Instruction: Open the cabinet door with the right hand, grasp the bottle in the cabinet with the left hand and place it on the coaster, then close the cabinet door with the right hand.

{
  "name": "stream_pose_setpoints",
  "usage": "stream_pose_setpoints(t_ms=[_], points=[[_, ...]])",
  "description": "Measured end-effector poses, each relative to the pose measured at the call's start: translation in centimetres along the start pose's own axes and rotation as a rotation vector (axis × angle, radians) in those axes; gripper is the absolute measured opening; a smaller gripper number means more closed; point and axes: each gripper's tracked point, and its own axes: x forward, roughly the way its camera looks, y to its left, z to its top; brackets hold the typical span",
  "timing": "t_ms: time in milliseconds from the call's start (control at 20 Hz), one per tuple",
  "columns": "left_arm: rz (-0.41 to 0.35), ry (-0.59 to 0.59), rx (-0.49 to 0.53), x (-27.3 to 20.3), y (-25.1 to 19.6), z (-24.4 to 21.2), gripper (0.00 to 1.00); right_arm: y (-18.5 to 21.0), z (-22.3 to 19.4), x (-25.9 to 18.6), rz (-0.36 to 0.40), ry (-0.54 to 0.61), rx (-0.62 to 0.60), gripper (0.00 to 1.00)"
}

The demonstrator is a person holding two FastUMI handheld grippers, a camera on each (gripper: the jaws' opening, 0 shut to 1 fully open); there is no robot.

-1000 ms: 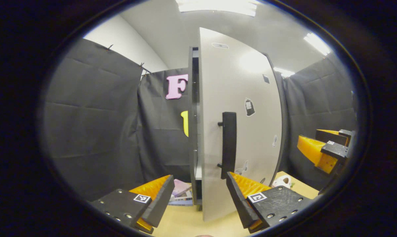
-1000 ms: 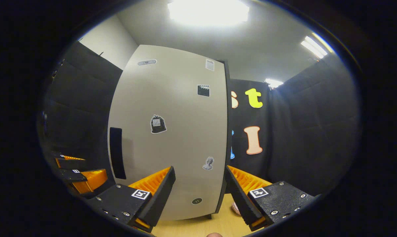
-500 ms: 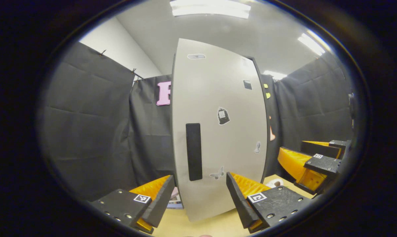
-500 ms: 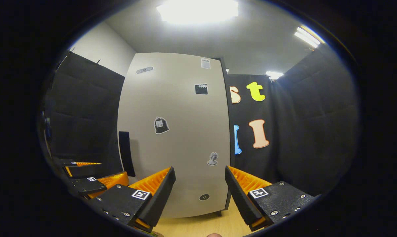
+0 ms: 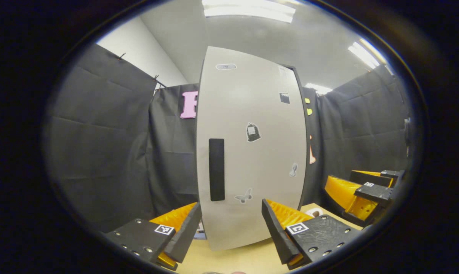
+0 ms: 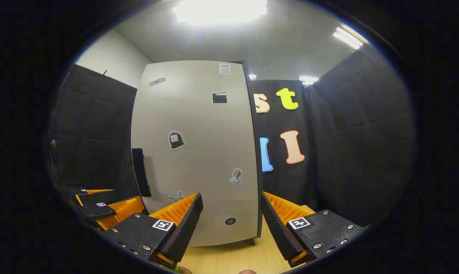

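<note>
Cabinet door [image 5: 252, 152] sits flat against the cabinet front in the left gripper view, straight ahead of the left gripper [image 5: 229, 228], whose fingers are spread wide with nothing between them. The black handle [image 5: 216, 169] runs upright along the door's left side, above and just inside the gripper's left finger. Off at the right edge, the right gripper [image 5: 360, 192] hangs near the door's hinge side, apart from it. A small pale thing on the wooden table [image 5: 244, 258] pokes out beside the door's lower right corner, too hidden to tell what it is.

Over in the right gripper view, the cabinet door fills the middle, the handle low on its left edge. The right gripper is spread too, holding nothing, the door's right edge rising between its fingers. The left gripper shows at lower left, just below the handle.
</note>
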Motion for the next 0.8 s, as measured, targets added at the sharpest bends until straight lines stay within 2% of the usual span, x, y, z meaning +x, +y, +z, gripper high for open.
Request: stream_pose_setpoints(t_ms=[300, 350, 500, 800], points=[[-0.006, -0.003, -0.003, 0.45, -0.22, 0.00, 0.89, -0.08, 0.13, -0.24, 0.002, -0.006, -0.016, 0.93], [-0.012, -0.002, -0.007, 0.51, -0.41, -0.03, 0.92, -0.16, 0.10, -0.25, 0.002, -0.005, -0.018, 0.93], [-0.021, 0.003, 0.005, 0.61, -0.62, -0.17, 0.89, -0.17, 0.11, -0.21, 0.002, -0.002, -0.013, 0.93], [-0.021, 0.000, 0.006, 0.66, -0.57, -0.06, 0.89, -0.37, 0.79, 0.21, -0.004, -0.020, -0.010, 0.93]])
